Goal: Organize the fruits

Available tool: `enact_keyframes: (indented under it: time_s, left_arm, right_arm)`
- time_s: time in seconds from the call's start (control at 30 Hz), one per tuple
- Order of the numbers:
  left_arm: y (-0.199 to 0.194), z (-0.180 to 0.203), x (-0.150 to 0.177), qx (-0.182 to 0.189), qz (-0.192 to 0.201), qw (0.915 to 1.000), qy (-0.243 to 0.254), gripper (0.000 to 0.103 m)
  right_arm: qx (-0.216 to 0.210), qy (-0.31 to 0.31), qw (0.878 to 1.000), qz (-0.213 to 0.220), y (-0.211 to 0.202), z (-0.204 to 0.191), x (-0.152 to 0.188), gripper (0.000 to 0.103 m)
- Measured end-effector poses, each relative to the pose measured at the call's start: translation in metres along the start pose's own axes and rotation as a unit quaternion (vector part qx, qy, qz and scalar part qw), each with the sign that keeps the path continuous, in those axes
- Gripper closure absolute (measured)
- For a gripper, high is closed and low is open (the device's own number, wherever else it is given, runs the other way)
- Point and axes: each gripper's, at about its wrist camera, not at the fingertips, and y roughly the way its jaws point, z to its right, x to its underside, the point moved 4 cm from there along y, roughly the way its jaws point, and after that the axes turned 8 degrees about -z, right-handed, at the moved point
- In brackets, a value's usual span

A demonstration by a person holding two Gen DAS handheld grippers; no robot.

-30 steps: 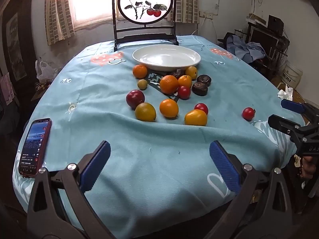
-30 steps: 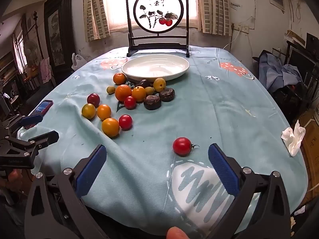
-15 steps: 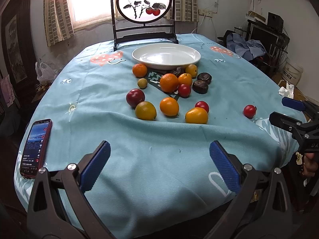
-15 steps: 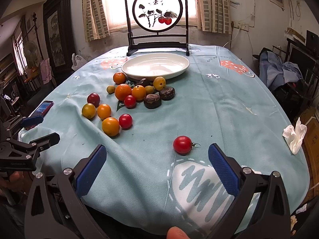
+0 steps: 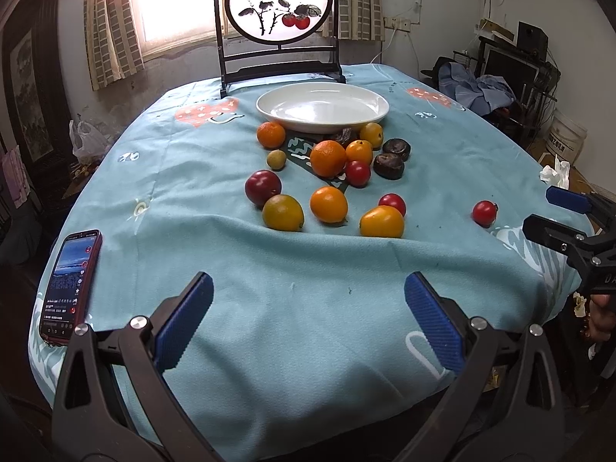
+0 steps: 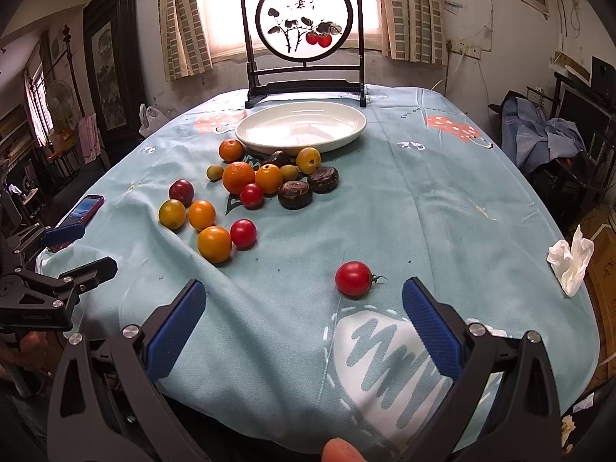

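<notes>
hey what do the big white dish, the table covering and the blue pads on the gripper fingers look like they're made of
White dish: likely glazed ceramic; smooth, glossy, reflecting the window light.
Table covering: soft matte woven fabric, light blue with printed patterns; it wrinkles and drapes over the edge.
Blue pads on the right hand-held gripper: probably rubber or soft plastic, matte with a fine ribbed texture.

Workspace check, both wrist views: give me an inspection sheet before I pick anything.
Surface: blue tablecloth, wrinkled near the front edge.
Job's things: white plate empty; fruit cluster on the cloth in front of it; lone red tomato apart, nearest the right gripper.
Clutter: phone at the left edge; crumpled tissue at the right.
Grippers: left gripper and right, jaws open, empty.
Cables: wall cord.
Surroundings: painted screen, curtained window.
</notes>
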Motion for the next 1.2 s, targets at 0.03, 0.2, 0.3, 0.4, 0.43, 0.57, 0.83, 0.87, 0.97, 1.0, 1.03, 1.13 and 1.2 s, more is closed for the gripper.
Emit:
enact_keyframes:
  time_s: [0.03, 0.2, 0.3, 0.4, 0.43, 0.57, 0.83, 0.87, 0.97, 1.0, 1.03, 1.13, 1.2]
  left_arm:
    - [0.0, -0.0001, 0.0, 0.0, 0.0, 1.0, 0.0, 0.002]
    - [0.0003, -0.0005, -0.0001, -0.001, 0.0, 1.0, 0.0, 0.002]
    - [0.0, -0.0003, 0.0005, -0.001, -0.001, 1.0, 0.001, 0.002]
    - [-0.0001, -0.0014, 0.0012, -0.001, 0.0, 1.0, 0.001, 0.002]
    - [0.0001, -0.0011, 0.0011, -0.001, 0.0, 1.0, 0.001, 0.002]
    - [0.0003, -0.0015, 0.0012, -0.002, -0.001, 1.0, 0.002, 0.002]
    - [0.0011, -0.0024, 0.0027, -0.003, -0.002, 1.0, 0.003, 0.002]
    - [0.0011, -0.0021, 0.0025, -0.003, -0.002, 1.0, 0.003, 0.002]
    - [0.0012, -0.002, 0.0026, -0.003, -0.002, 1.0, 0.003, 0.002]
    - [0.0017, -0.0023, 0.0031, -0.003, -0.003, 1.0, 0.003, 0.002]
    - [0.0019, -0.0031, 0.0038, -0.003, -0.003, 1.0, 0.003, 0.002]
    - [0.0033, -0.0037, 0.0053, -0.003, -0.005, 1.0, 0.003, 0.002]
    - [0.0041, -0.0045, 0.0069, -0.004, -0.005, 1.0, 0.003, 0.002]
  right_arm:
    - [0.001, 0.0, 1.0, 0.0, -0.0002, -0.0002, -0.0001, 0.001]
    - [0.0, 0.001, 1.0, -0.001, -0.0003, 0.001, 0.0, 0.001]
    - [0.0, 0.001, 1.0, -0.001, -0.0001, 0.0014, 0.0005, 0.001]
    - [0.001, 0.0, 1.0, -0.001, 0.0003, 0.0019, 0.0007, 0.001]
    - [0.001, 0.001, 1.0, -0.001, 0.0004, 0.0023, 0.0008, 0.001]
    - [0.001, 0.0, 1.0, -0.001, 0.0002, 0.0013, 0.0008, 0.001]
    - [0.001, -0.002, 1.0, 0.0, -0.0006, 0.0008, 0.0005, 0.001]
    - [0.0, -0.002, 1.0, -0.001, -0.0003, 0.0009, 0.0006, 0.001]
    - [0.0, -0.002, 1.0, -0.003, -0.0001, 0.0005, 0.0019, 0.001]
    - [0.0, -0.002, 1.0, -0.002, -0.0001, 0.0005, 0.0018, 0.001]
    - [-0.001, -0.003, 1.0, -0.002, -0.0005, 0.0002, 0.002, 0.001]
    - [0.0, -0.006, 1.0, -0.003, 0.0005, -0.0009, 0.0025, 0.001]
    - [0.002, -0.01, 1.0, -0.005, 0.0023, -0.0017, 0.0023, 0.001]
